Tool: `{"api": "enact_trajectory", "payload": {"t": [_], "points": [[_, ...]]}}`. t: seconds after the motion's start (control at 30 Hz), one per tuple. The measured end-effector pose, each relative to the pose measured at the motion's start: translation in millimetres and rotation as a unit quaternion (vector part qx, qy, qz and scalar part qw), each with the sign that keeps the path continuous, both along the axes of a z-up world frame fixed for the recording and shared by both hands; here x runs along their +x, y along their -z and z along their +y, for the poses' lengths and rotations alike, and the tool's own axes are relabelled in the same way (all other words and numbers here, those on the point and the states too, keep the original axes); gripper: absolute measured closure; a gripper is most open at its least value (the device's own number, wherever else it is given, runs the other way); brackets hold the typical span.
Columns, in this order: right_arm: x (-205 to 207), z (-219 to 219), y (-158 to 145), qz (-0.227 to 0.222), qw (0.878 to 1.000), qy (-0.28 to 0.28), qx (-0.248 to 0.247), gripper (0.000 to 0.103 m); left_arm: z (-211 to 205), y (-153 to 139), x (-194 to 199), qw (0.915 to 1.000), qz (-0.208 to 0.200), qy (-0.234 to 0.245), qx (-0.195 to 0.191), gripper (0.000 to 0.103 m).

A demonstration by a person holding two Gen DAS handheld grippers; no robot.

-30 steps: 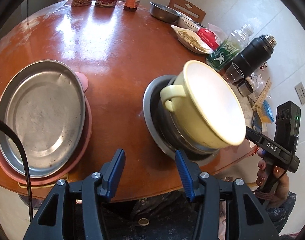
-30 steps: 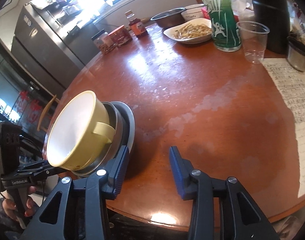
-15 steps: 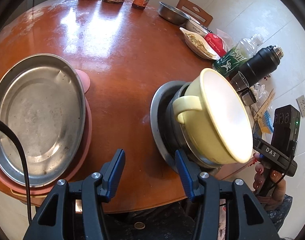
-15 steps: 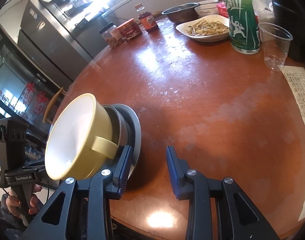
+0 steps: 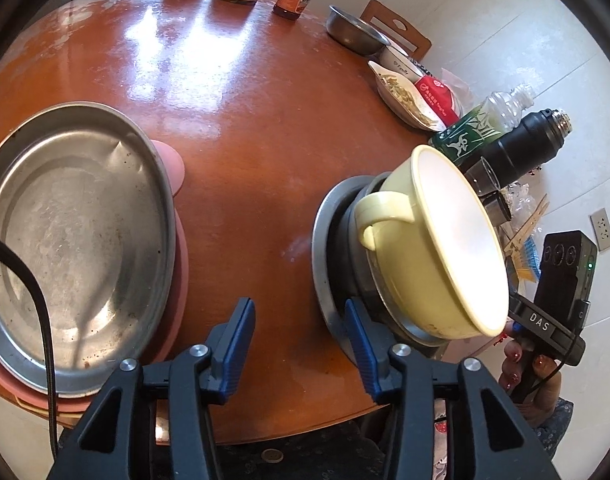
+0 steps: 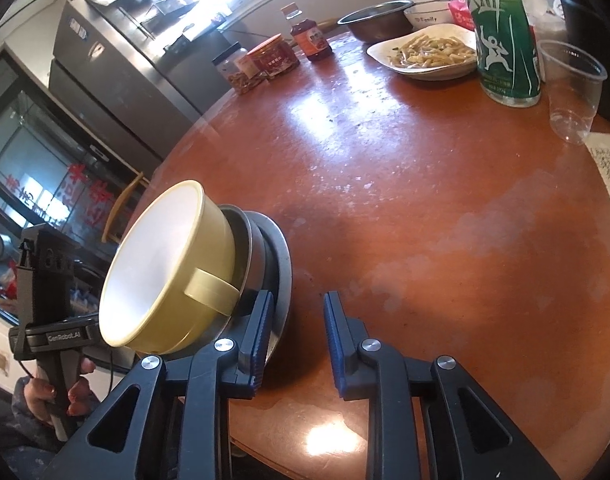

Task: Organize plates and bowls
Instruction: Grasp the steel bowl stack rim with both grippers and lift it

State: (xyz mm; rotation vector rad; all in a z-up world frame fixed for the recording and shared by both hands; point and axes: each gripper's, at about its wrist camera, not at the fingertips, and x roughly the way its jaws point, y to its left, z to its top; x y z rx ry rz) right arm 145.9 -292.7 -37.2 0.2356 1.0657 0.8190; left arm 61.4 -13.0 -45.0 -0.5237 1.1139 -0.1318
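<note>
While both claws close in on the stack, notes:

Landmark: yellow bowl point(image 5: 437, 252), handled, topmost, tilted.
Stack: under it a steel bowl point(image 5: 385, 304), then a steel plate point(image 5: 325, 240), at the table's point(image 5: 245, 120) near edge.
Left gripper point(image 5: 301, 344): jaws closing, nothing between them; right pad at the steel plate's rim, contact unclear.
Right gripper point(image 6: 297, 336): jaws closing on bare table; left pad just beside the plate.
Step (my read): grab the stack's rim from both sides.
Do well: straddle the rim first, lift evenly; tilted bowl could slide.
Other pile: steel tray point(image 5: 73, 236) on pink plate point(image 5: 177, 280), left of the yellow bowl.
Count: two bowls, one plate stacked; one tray, one pink plate.
</note>
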Motion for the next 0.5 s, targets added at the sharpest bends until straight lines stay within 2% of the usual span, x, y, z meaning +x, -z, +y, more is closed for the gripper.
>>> {"api": "enact_trajectory", "payload": {"t": [0.17, 0.3, 0.4, 0.43, 0.5], "points": [[-2.0, 0.9, -1.7, -0.004, 1.0, -0.007, -0.003, 0.078, 2.0, -0.4, 1.7, 1.0, -0.003, 0.002, -0.004, 0.06], [-2.2, -0.1, -0.5, 0.002, 1.0, -0.01, 0.007, 0.08, 2.7, -0.7, 2.7, 0.9999, -0.006, 0.005, -0.01, 0.066], [-2.4, -0.1, -0.1, 0.008, 1.0, -0.012, 0.019, 0.086, 1.4, -1.3, 3.2, 0.9999, -0.008, 0.007, -0.008, 0.068], [-3.0, 0.5, -0.8, 0.007, 1.0, -0.012, 0.018, 0.087, 0.8, -1.5, 3.2, 0.9999, -0.009, 0.009, -0.011, 0.07], [-4.3, 3.4, -3.1, 0.005, 1.0, -0.014, 0.018, 0.091, -1.9, -2.5, 3.2, 0.9996, -0.013, 0.014, -0.019, 0.082]]}}
